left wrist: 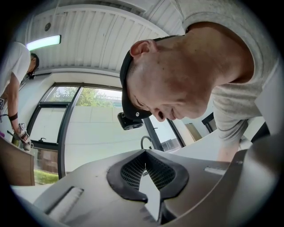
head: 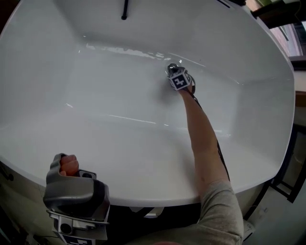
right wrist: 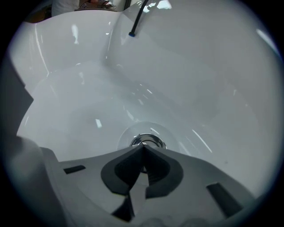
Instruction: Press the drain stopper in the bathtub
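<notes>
A chrome drain stopper (right wrist: 147, 141) sits in a round recess at the bottom of the white bathtub (head: 119, 95). My right gripper (right wrist: 143, 149) is shut, its closed tips right at the stopper's near edge; whether they touch it I cannot tell. In the head view the right gripper (head: 178, 76) reaches deep into the tub over the stopper (head: 171, 67), held by a bare forearm. My left gripper (head: 74, 196) rests at the tub's near rim, pointing upward. In the left gripper view its jaws meet at the tips (left wrist: 145, 153) with nothing held.
A dark thin spout or rod (head: 125, 9) hangs over the tub's far wall. The tub's near rim (head: 158, 194) runs across the bottom of the head view. A dark metal frame (head: 287, 177) stands to the right outside the tub. A person's head fills the left gripper view.
</notes>
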